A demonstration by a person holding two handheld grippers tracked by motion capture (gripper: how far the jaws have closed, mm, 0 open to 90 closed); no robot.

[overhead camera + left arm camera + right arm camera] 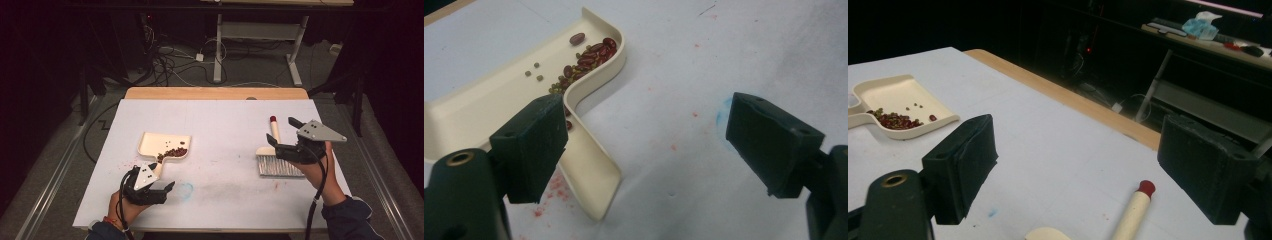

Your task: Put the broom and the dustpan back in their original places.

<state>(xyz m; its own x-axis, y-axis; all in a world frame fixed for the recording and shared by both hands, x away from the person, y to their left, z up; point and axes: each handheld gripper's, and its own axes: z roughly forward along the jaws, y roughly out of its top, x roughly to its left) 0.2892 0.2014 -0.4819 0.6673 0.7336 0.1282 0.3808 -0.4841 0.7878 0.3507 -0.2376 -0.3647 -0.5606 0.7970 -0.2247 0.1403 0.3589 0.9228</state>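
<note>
A cream dustpan (162, 145) lies on the white table sheet, left of centre, with red and green beans (172, 152) piled at its handle end. Up close the dustpan (499, 100) and its beans (589, 57) show, and its handle (594, 175) runs down between my jaws. My left gripper (162, 187) is open just near of the handle and holds nothing. A hand brush (276, 162) with grey bristles and a red-tipped cream handle (1135, 210) lies at the right. My right gripper (280, 135) hovers open over it, apart from it.
The white sheet (220, 120) covers a wooden table whose far edge (215, 93) shows. Faint red and blue stains (186, 189) mark the sheet. Beyond the table are cables (170, 60) on the floor and a desk frame (260, 35).
</note>
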